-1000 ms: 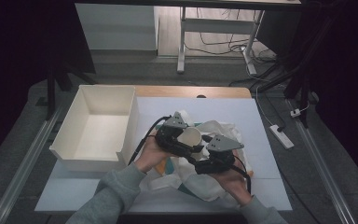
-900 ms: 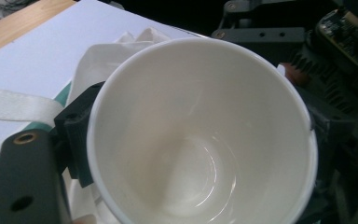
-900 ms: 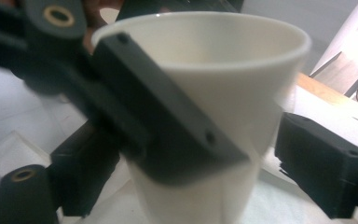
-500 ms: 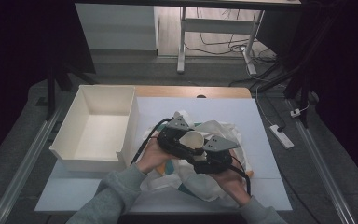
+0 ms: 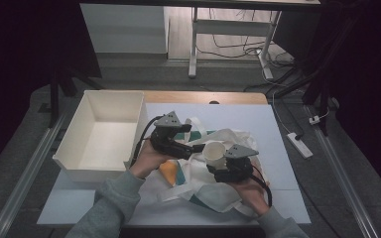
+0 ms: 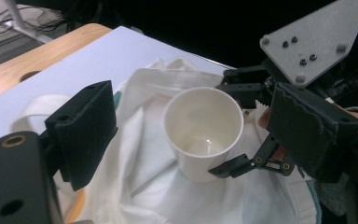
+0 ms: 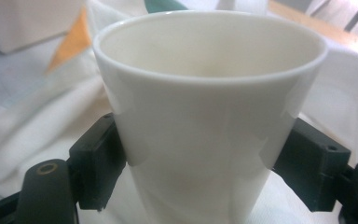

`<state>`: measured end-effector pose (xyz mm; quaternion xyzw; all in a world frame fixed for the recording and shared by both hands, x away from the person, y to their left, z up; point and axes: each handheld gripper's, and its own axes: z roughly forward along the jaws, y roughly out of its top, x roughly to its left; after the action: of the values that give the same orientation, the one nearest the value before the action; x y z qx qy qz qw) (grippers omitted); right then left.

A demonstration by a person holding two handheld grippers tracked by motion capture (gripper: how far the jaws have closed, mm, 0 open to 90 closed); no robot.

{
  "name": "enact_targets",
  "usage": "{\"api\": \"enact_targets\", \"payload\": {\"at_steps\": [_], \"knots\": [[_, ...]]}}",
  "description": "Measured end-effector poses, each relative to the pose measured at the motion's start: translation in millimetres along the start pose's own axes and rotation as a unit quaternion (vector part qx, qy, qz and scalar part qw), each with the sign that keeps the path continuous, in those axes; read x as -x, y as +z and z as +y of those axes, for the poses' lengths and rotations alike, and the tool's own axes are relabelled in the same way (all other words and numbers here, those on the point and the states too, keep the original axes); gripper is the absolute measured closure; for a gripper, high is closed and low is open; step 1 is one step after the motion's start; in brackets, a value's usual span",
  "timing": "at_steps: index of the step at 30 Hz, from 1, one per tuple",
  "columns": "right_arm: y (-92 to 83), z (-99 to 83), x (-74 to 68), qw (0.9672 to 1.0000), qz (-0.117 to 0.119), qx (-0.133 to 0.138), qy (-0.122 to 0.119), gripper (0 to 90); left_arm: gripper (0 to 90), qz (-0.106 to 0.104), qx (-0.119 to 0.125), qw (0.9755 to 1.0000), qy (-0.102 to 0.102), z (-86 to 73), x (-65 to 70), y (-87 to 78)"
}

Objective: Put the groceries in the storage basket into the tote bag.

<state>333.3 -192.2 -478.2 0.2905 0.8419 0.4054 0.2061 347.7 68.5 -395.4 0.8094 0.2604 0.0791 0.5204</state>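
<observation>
Right gripper (image 7: 205,172) clamping a white cup (image 7: 209,107) low on its walls above the cloth bag (image 5: 213,191), left gripper (image 6: 200,140) open beside it; the smooth taper could slip free.

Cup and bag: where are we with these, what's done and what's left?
Done: the right gripper is clamped on the white cup, upright and empty, held over the white cloth bag on the table. In hand: the left gripper is open, its jaws either side of the cup without touching. Left: probably moving the cup, perhaps to the white bin, which holds nothing.
</observation>
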Motion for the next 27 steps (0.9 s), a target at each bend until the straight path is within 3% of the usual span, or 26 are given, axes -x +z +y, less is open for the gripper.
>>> {"api": "enact_targets", "payload": {"at_steps": [8, 14, 19, 27], "knots": [[10.5, -10.8, 2.5, 0.9997, 0.011, -0.023, 0.001, 22.4, 16.7, 0.016, -0.012, 0.9998, 0.001, -2.1, -5.5, -0.4], [4.6, -15.9, 6.5, 0.9993, 0.016, -0.027, 0.018, 22.3, 16.7, 0.020, -0.025, 0.9995, 0.003, -3.9, -6.6, 1.5], [-0.2, -22.3, 10.9, 0.9994, 0.007, -0.029, 0.014, 22.4, 16.9, 0.021, -0.031, 0.9993, 0.006, -5.2, -6.6, 1.9], [2.3, -25.6, 7.3, 0.9986, -0.011, -0.047, -0.022, 21.3, 17.1, 0.024, -0.037, 0.9990, 0.006, -7.0, -8.0, 1.0]]}}
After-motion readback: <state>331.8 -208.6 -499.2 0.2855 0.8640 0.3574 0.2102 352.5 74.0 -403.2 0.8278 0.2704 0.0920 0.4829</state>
